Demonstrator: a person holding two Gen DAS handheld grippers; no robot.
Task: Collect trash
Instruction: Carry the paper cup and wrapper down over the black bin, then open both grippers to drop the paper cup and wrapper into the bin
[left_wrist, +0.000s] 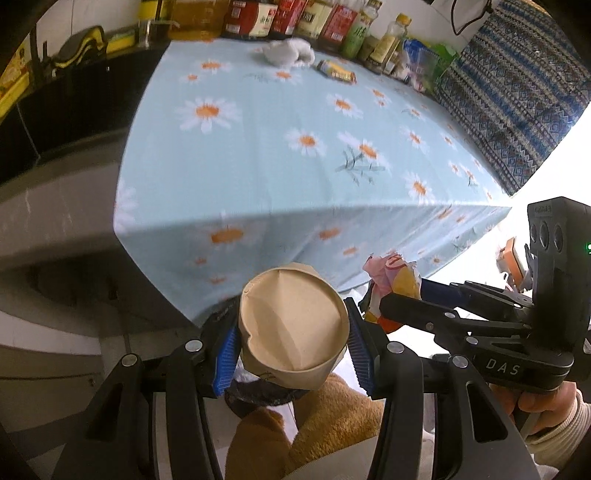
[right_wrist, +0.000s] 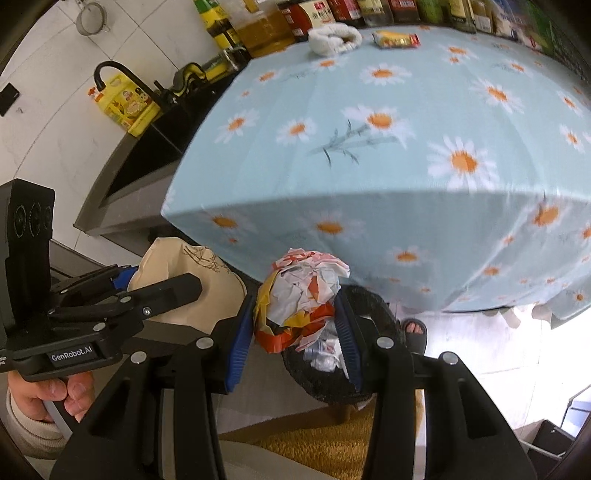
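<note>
My left gripper (left_wrist: 293, 343) is shut on a squashed tan paper cup (left_wrist: 291, 325), held below the table's front edge above a dark trash bin (left_wrist: 258, 395). The cup also shows in the right wrist view (right_wrist: 192, 280). My right gripper (right_wrist: 295, 332) is shut on a crumpled white, red and yellow wrapper (right_wrist: 303, 299), held over the black trash bin (right_wrist: 373, 306), which holds some paper scraps. The wrapper also shows in the left wrist view (left_wrist: 391, 284), just right of the cup. The two grippers are side by side.
A table with a blue daisy cloth (right_wrist: 369, 147) stands ahead. On its far side lie a white cloth (right_wrist: 332, 37) and a yellow snack packet (right_wrist: 395, 38), before a row of bottles (left_wrist: 295, 18). A dark sink with a tap (right_wrist: 122, 77) is at left. A sandalled foot (right_wrist: 413, 328) is beside the bin.
</note>
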